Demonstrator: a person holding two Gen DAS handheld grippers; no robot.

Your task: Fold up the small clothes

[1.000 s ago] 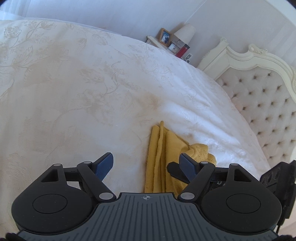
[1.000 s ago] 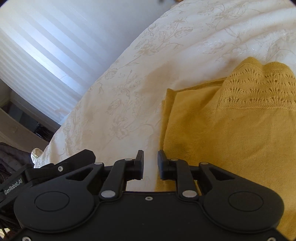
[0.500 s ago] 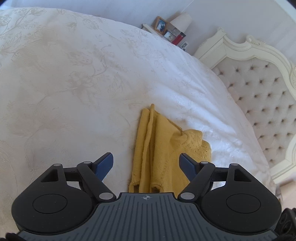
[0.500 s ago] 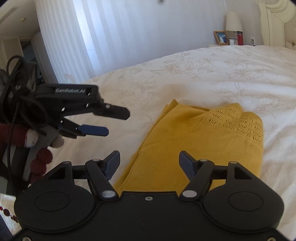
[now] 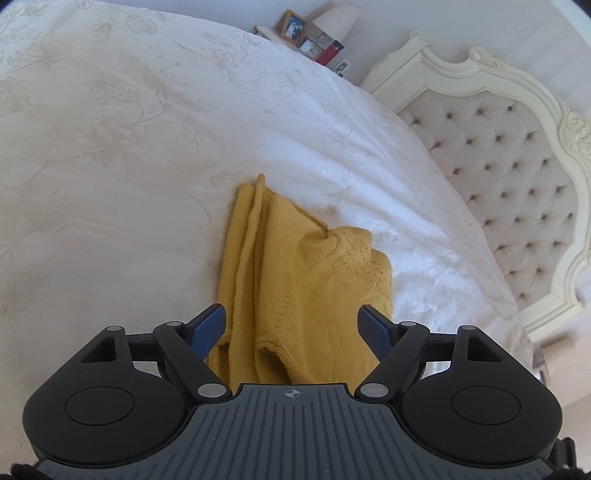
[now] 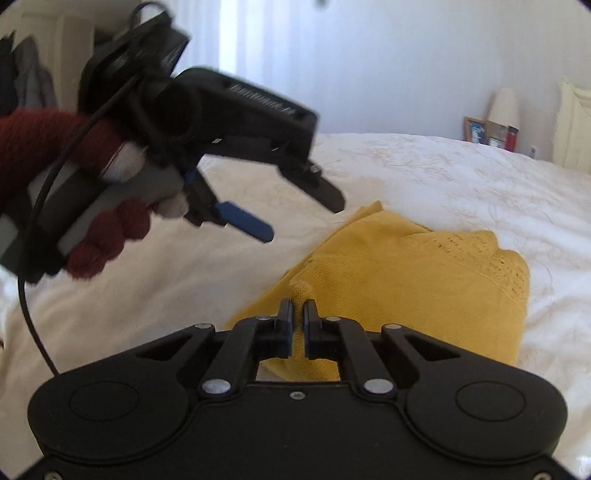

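The yellow knitted garment, soft, light and limp, lay folded on the bed just ahead of both tools; the right tool had just closed, pinching its near edge, while the left tool hung wide open and empty above it.

One yellow knit garment, two hand-held grippers, one photo frame
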